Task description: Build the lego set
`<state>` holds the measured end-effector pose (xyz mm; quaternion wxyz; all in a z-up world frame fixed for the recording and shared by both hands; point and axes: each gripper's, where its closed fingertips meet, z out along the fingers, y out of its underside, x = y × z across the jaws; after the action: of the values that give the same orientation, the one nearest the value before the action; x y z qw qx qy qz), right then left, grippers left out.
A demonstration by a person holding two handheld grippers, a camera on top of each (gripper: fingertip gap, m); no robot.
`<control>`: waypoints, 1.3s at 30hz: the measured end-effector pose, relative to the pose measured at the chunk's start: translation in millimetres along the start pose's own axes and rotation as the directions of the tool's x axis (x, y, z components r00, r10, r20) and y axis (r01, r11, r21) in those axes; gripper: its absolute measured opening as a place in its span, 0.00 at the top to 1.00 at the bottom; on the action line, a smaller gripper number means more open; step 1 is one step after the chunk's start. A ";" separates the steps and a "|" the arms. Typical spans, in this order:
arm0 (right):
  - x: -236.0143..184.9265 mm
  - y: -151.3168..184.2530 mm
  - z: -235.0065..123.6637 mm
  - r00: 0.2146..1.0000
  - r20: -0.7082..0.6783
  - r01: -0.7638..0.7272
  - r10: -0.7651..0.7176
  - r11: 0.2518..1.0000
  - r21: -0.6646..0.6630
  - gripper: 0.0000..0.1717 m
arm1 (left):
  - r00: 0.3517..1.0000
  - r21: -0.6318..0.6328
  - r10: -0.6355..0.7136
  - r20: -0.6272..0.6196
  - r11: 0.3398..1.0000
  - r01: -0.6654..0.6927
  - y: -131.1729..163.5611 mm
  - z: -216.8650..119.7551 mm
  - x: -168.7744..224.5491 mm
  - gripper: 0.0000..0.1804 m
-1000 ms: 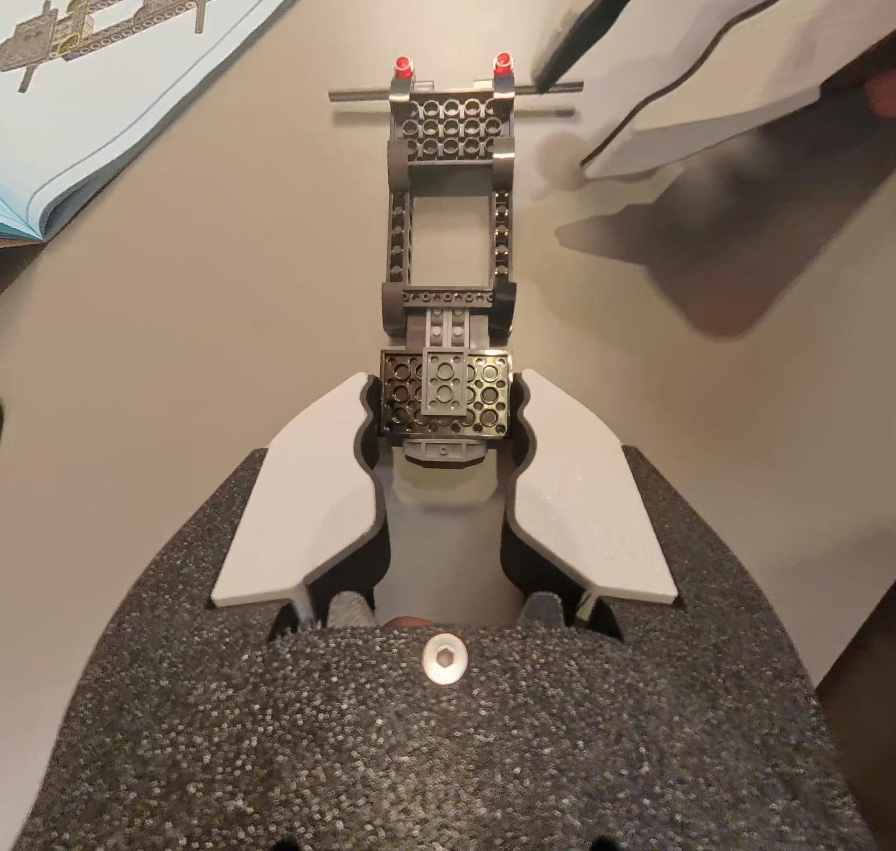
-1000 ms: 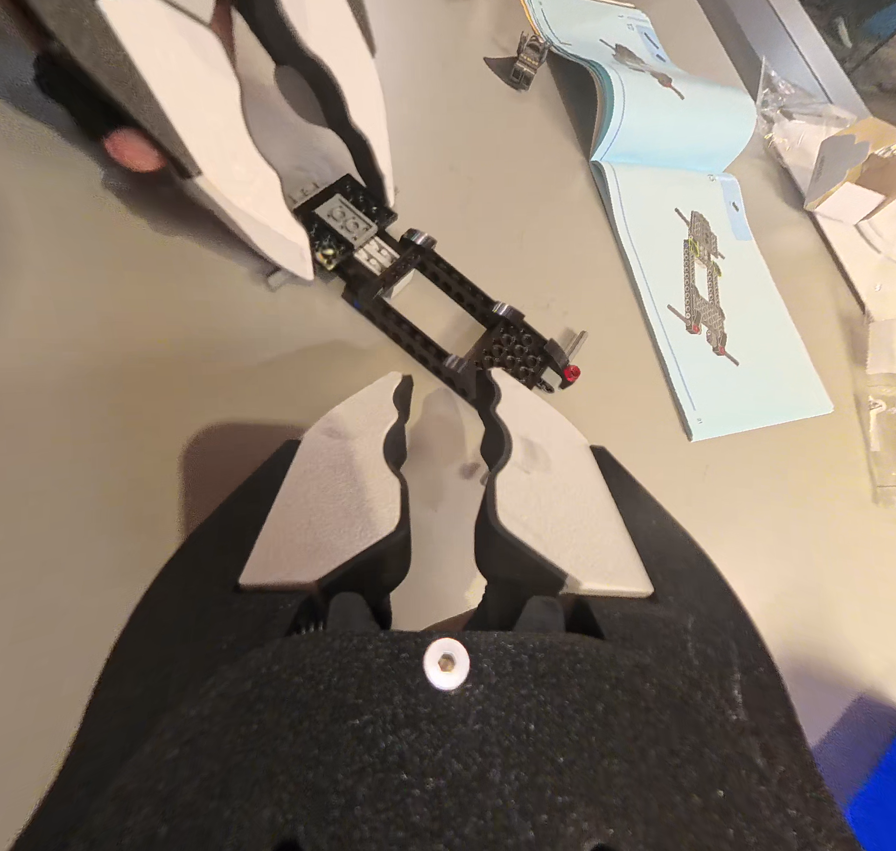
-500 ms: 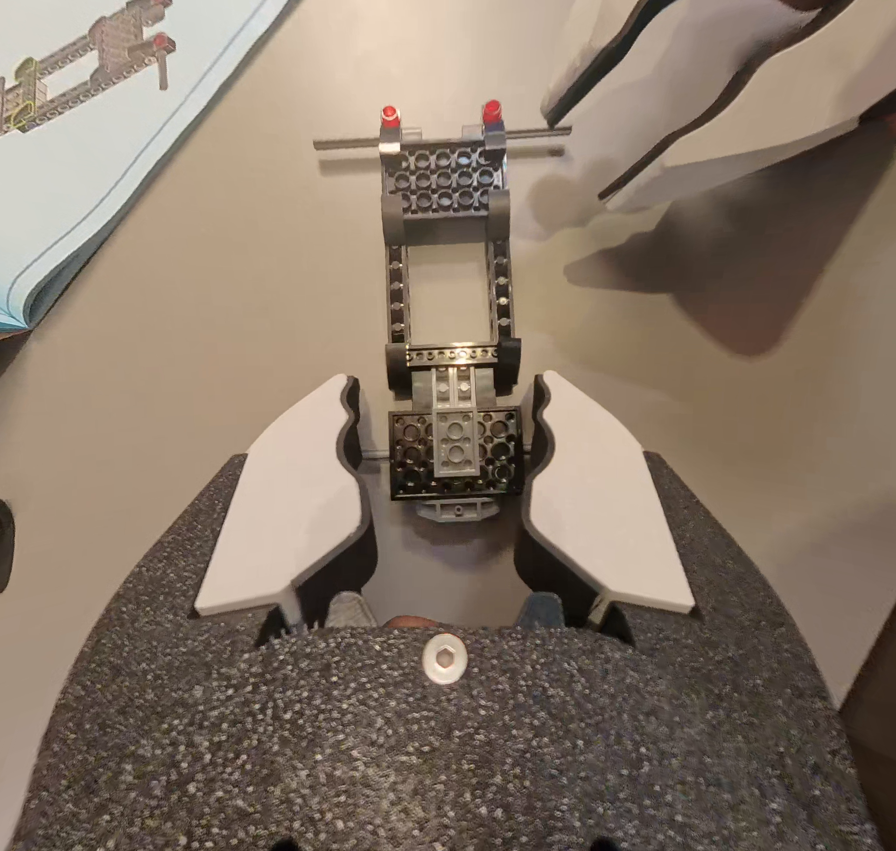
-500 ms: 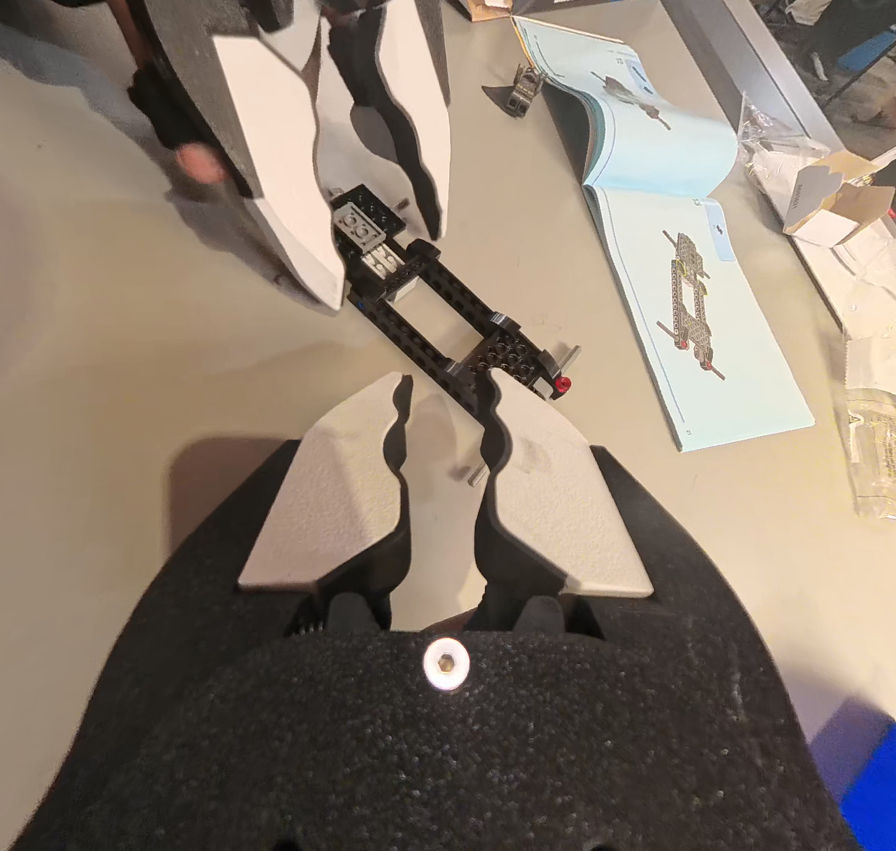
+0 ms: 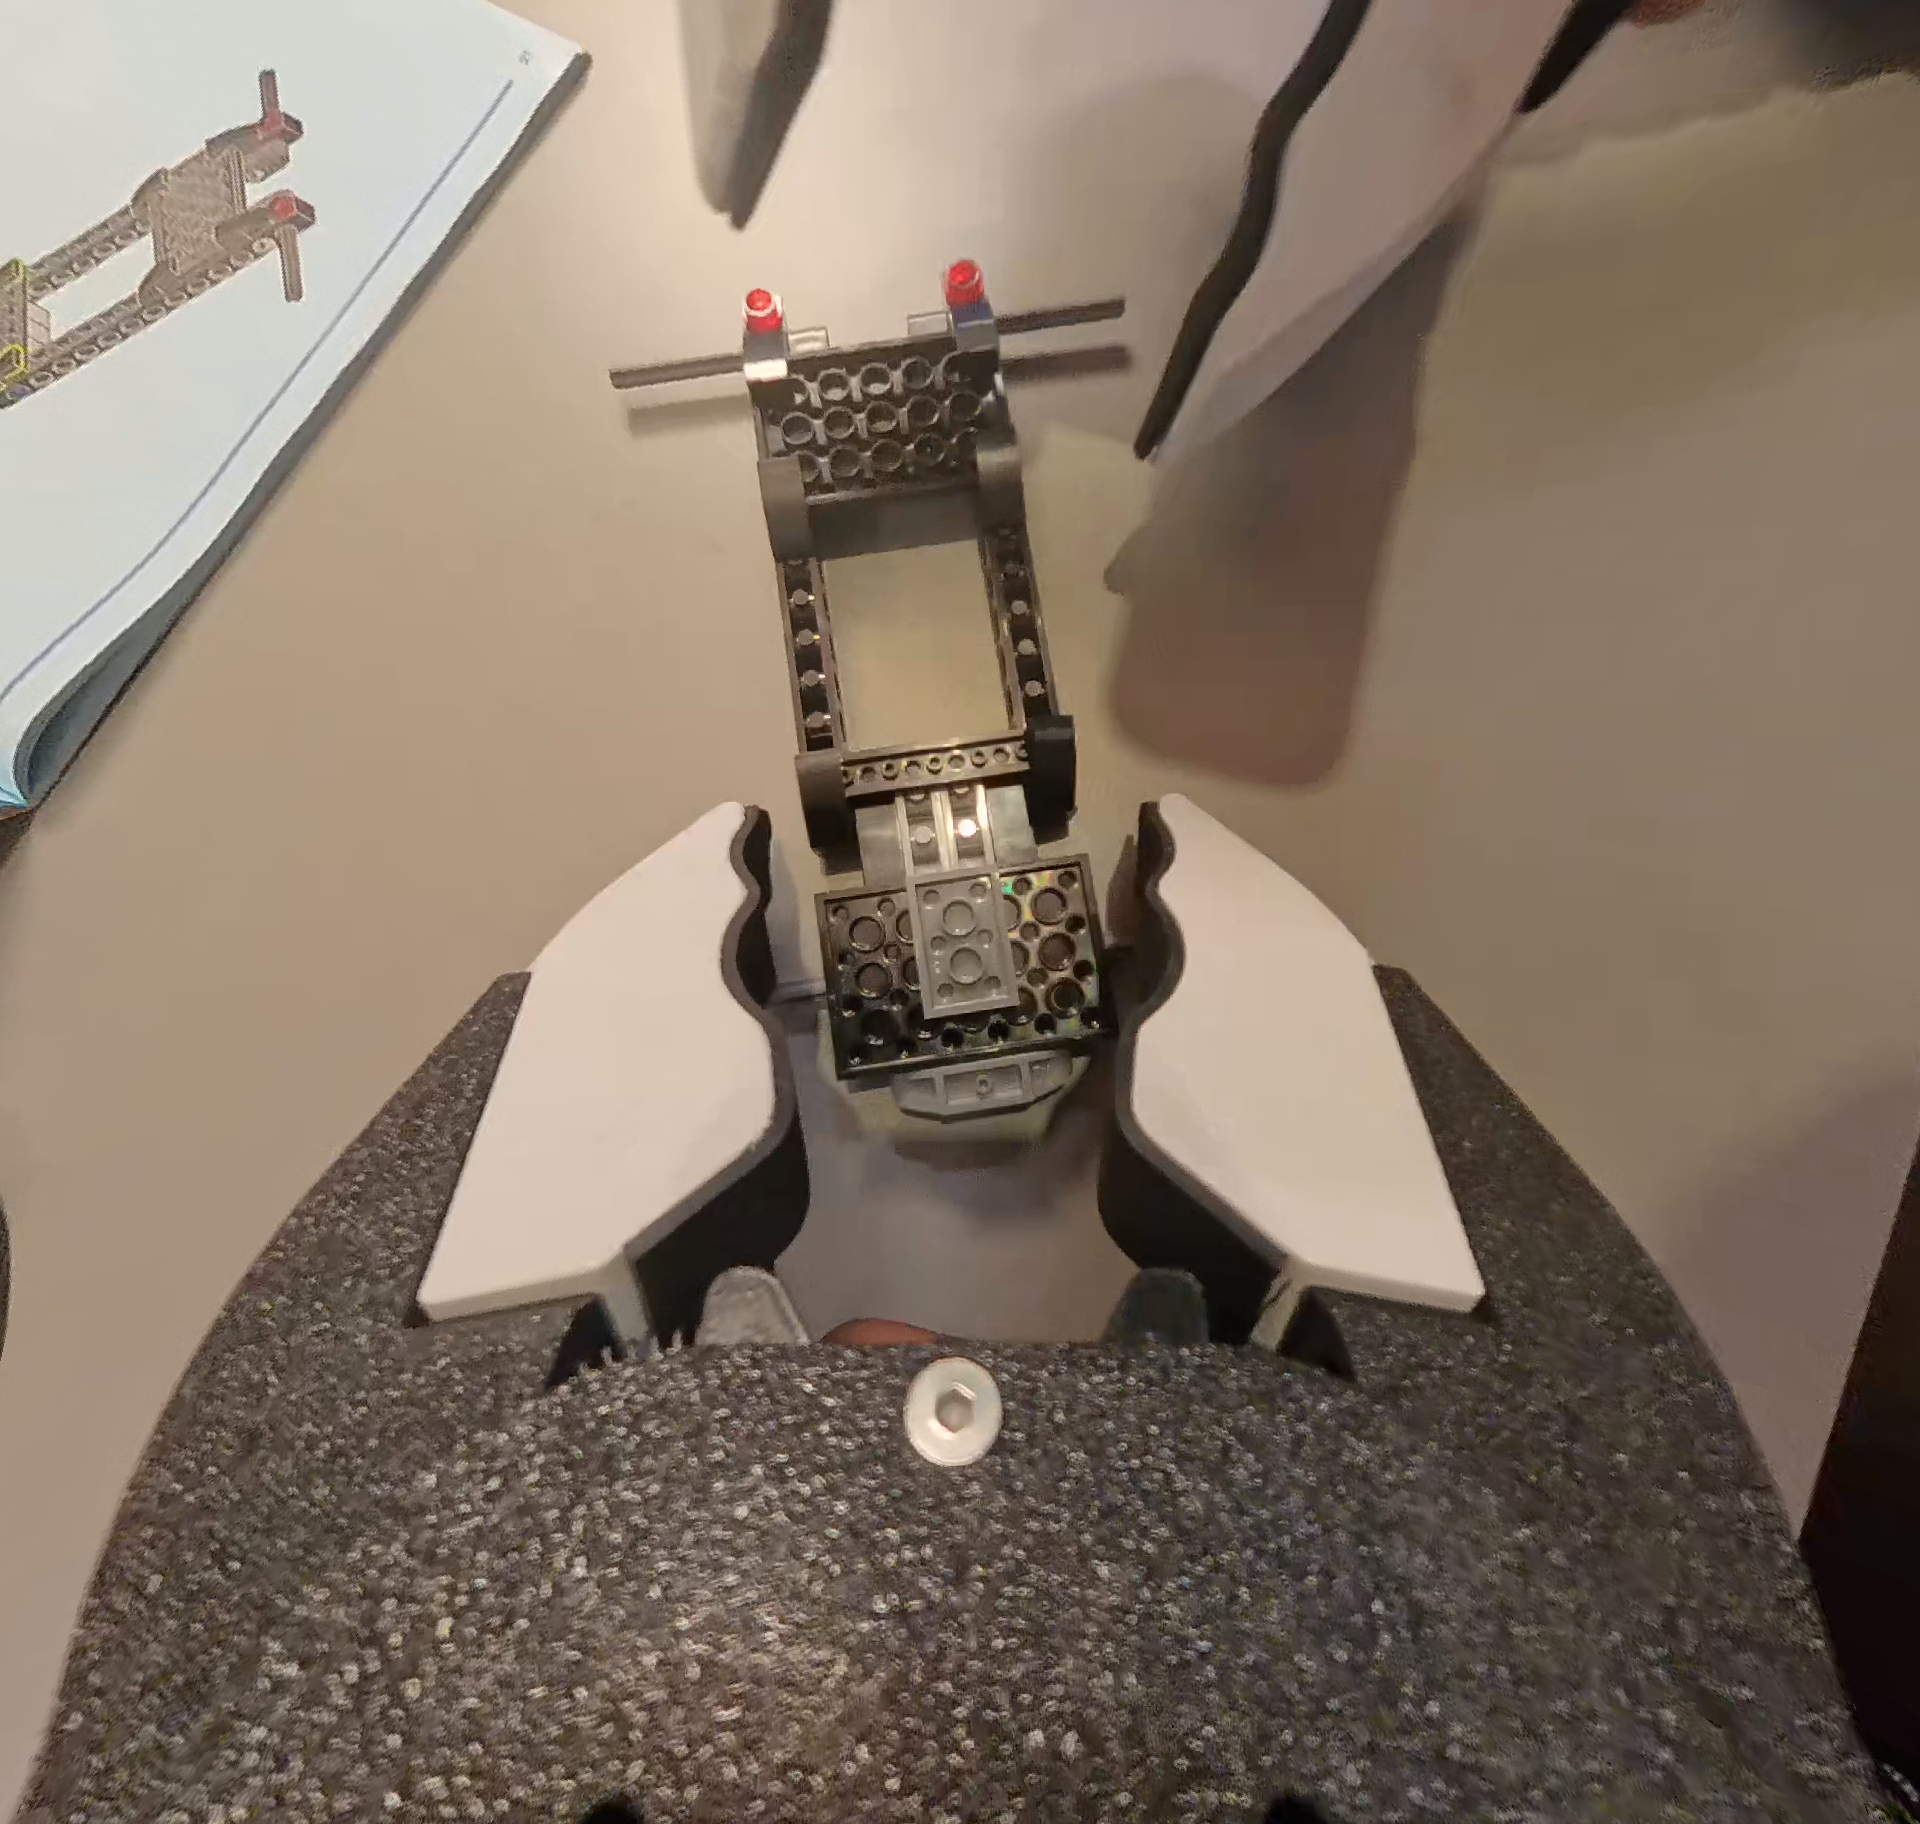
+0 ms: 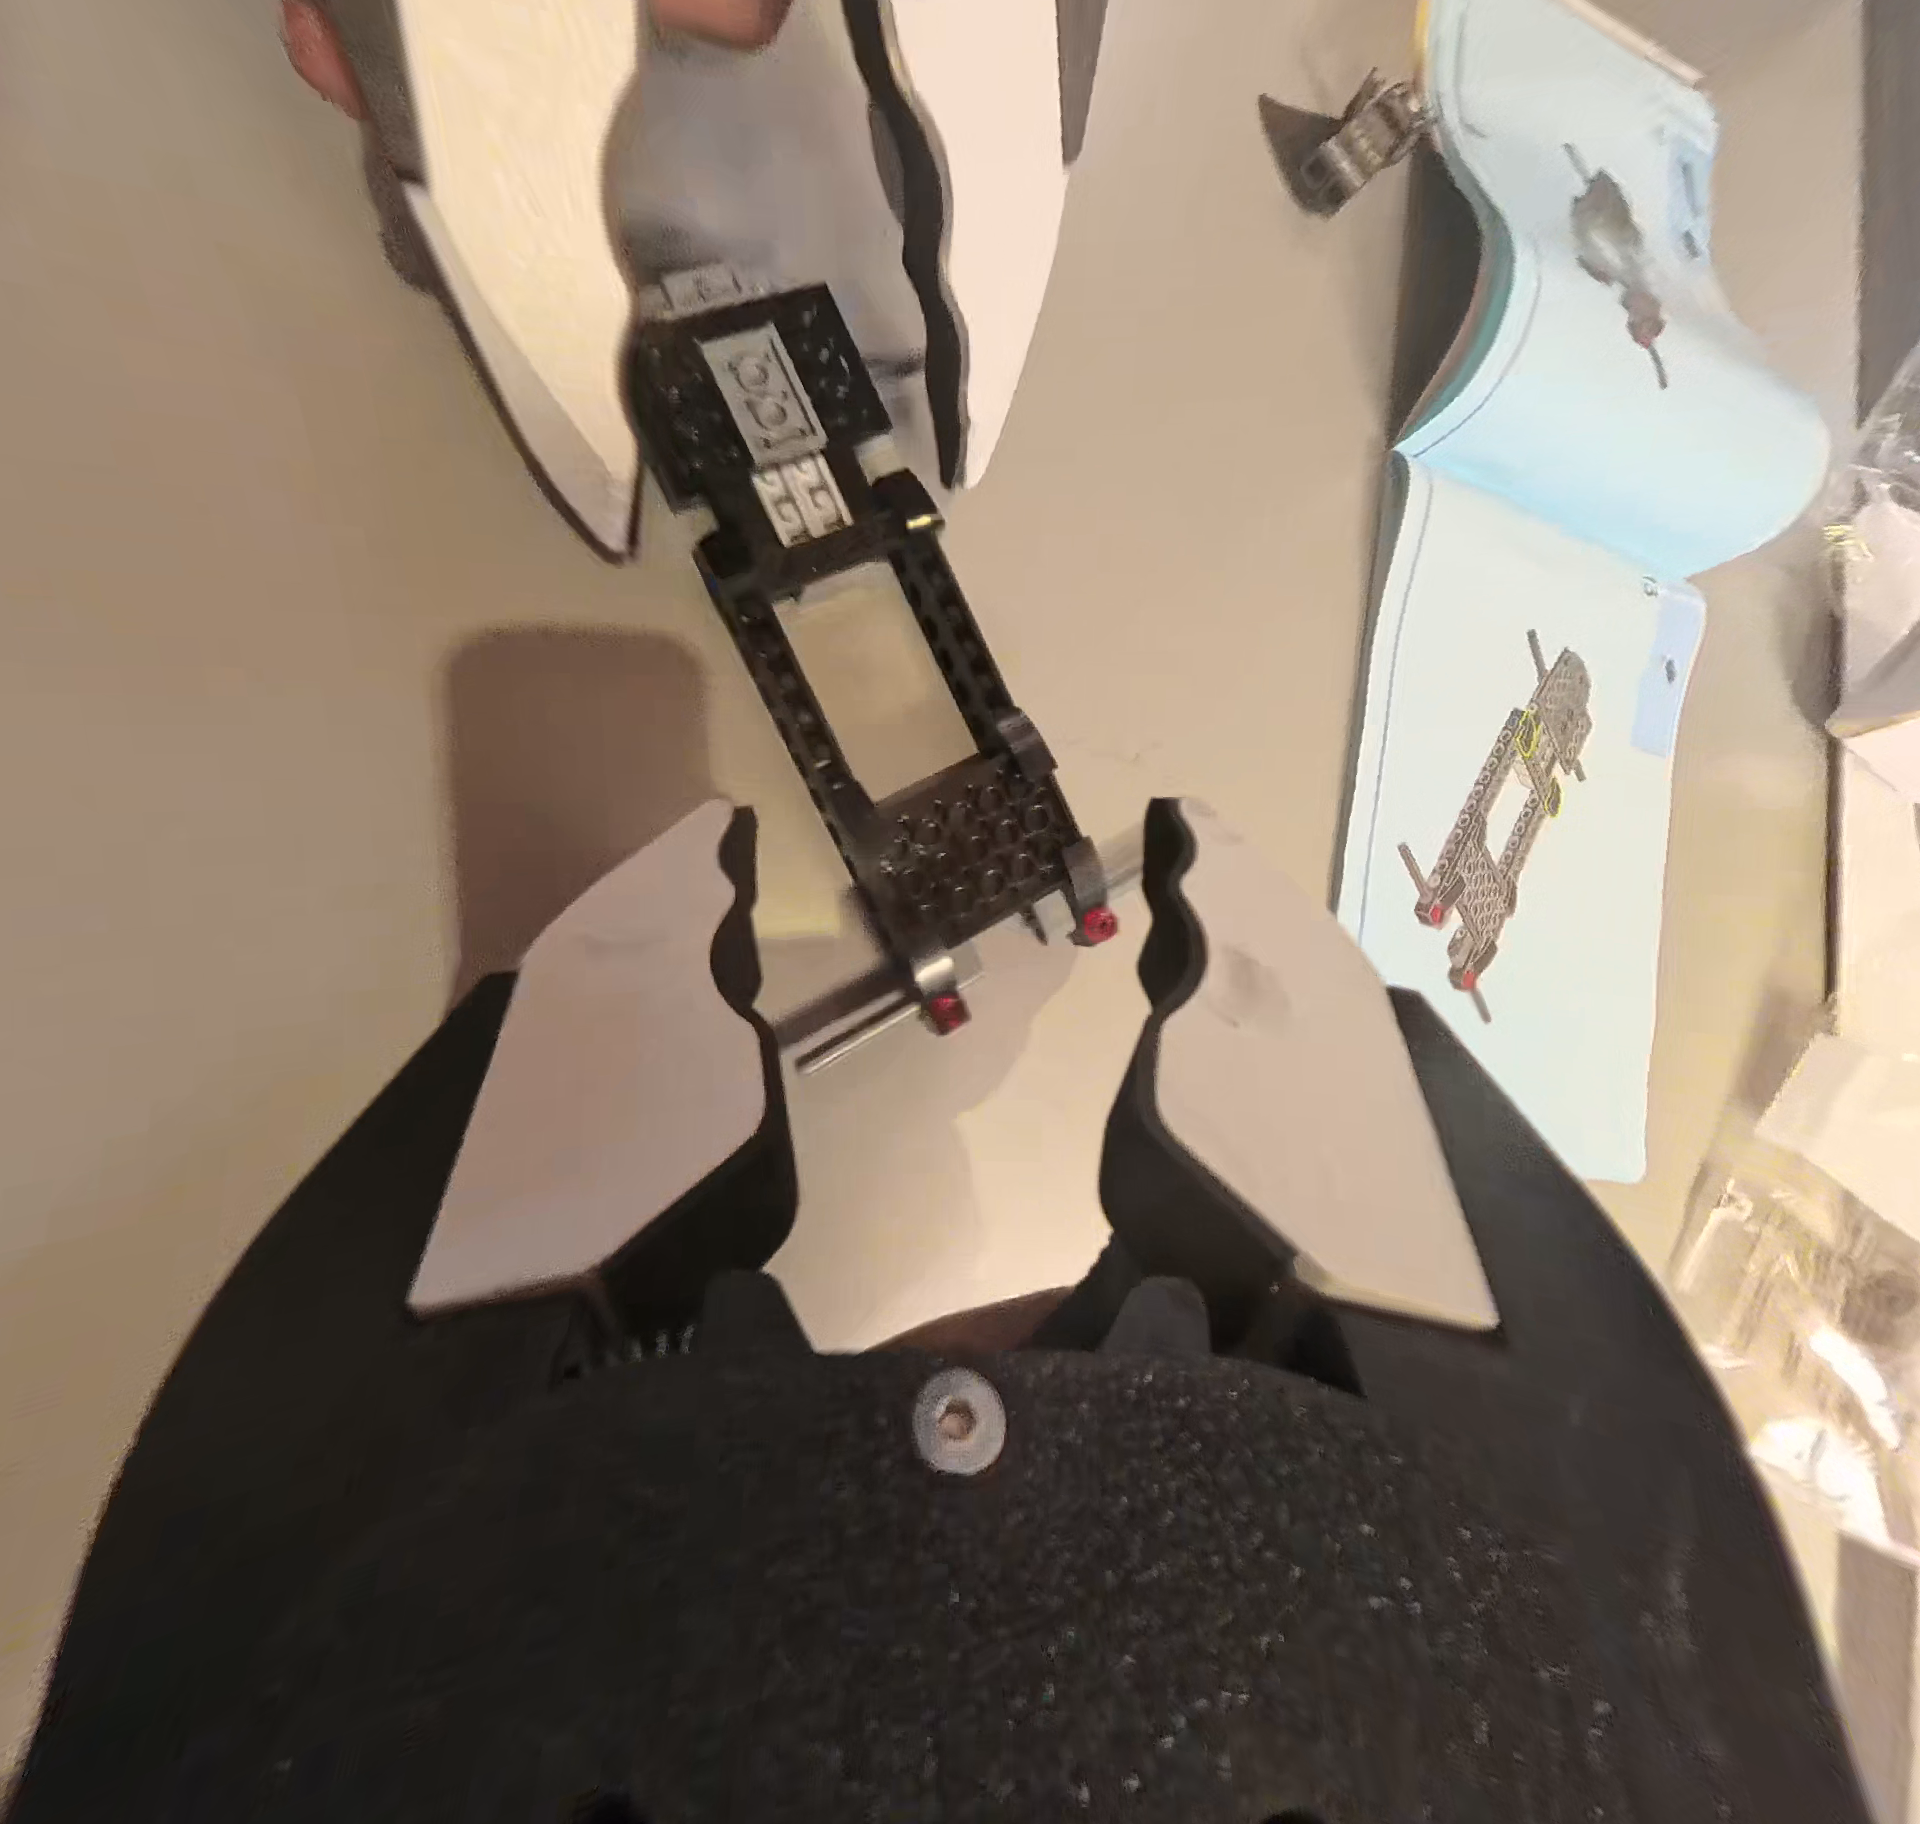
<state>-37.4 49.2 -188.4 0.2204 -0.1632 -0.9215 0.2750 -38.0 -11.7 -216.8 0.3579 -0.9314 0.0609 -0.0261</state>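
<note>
We saw a long black brick-built chassis (image 5: 914, 652) lying flat on the beige worktop (image 5: 416, 735), with one tool at each end of it.

The left tool (image 5: 948, 824) stood spread, its two white fingers (image 5: 644, 1026) on either side of the chassis's near end. That end carried a black studded plate topped by a small grey plate (image 5: 961, 948). A strip of bare worktop showed between the left finger and the plate; on the right side the plate's corner lay just beside the dark pad, and we could not tell whether it touched. Nothing was pinched.

The right tool (image 6: 951, 818) was also spread wide. The chassis's other end, with its two red studs (image 6: 1093, 927) and the thin grey axle (image 6: 862, 1031) running across it, lay between those fingers at a slant. The fingers stood clear of the black body, though the axle's far tip ran close to the right finger (image 6: 1278, 1047); blur kept us from judging contact there.

From the left view, the right tool appeared at the top (image 5: 987, 112), blurred, above the red-stud end.

An open pale-blue instruction booklet (image 6: 1538, 891) lay on the worktop to the side of the chassis, well apart from both tools. A small grey brick piece (image 6: 1351, 138) sat near the booklet's far edge.
</note>
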 end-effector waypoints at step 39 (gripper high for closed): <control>-7.9 15.6 34.1 0.961 0.273 -0.006 0.049 0.988 -0.156 0.69 | 0.995 0.125 0.075 0.071 0.989 -0.083 8.6 -31.7 -5.1 0.69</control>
<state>-44.8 43.4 -225.6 0.0728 -0.1524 -0.9593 0.2262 -46.8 -38.4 -199.0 0.4193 -0.9038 0.0843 0.0150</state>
